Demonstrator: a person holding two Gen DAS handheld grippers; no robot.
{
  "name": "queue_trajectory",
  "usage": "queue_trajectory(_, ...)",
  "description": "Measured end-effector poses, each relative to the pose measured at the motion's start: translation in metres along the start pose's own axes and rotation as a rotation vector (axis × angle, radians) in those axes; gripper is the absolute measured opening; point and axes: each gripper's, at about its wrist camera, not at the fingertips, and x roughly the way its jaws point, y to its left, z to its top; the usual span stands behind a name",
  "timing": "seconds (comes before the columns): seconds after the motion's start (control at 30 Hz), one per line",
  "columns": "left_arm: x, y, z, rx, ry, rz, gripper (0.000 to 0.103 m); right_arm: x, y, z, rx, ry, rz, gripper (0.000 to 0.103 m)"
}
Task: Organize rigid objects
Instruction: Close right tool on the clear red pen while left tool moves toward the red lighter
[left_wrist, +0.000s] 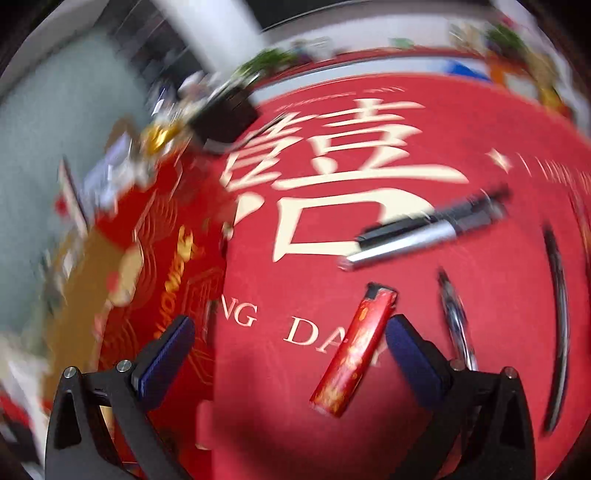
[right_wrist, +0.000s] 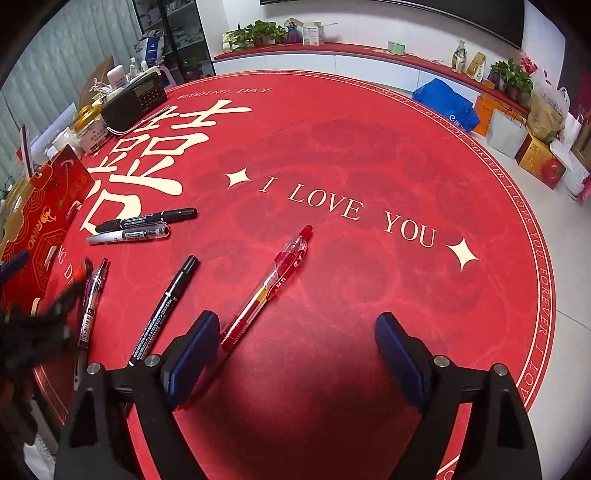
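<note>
- Both grippers hang over the round red mat with jaws spread wide, gripping nothing.
- Left gripper hovers just above a red lighter, which lies between its pads; that view is smeared.
- Right gripper sits near the red pen, whose near end lies just beside the left pad.
- Further left lie a black marker, a clear pen, and two more markers side by side.
- A red box sits at the mat's left edge.

Red lighter, gold-flecked; red mat.
</note>
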Motion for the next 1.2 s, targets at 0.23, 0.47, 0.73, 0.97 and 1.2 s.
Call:
queue_trajectory(0.23, -0.001, -0.004, -0.001, 0.039, -0.020, -0.029, 0.103, 0.005, 0.013, 0.004, -0.026, 0.012, -0.027, 0.087)
queue_trajectory(0.47, -0.004, -0.011, -0.018, -0.142, 0.048, -0.327, 0.103, 0.003, 0.034, -0.003, -0.175, 0.001, -0.024, 0.053)
queue_trajectory(0.73, -0.014, -0.006, -0.026, -0.154, 0.002, -0.307, 0.103, -0.003, 0.008, -0.001, -0.131, 0.042, 0.079, 0.034)
queue_trajectory(0.97, 0.002, 0.006, -0.010, -0.039, 0.018, -0.278, 0.103, -0.007, -0.001, -0.004, -0.071, 0.019, 0.112, 0.035)
queue_trajectory(1.2, 0.001, 0.009, -0.019, -0.090, 0.020, -0.349, 0.103, -0.015, -0.038, -0.010, 0.107, 0.013, 0.126, 0.063)
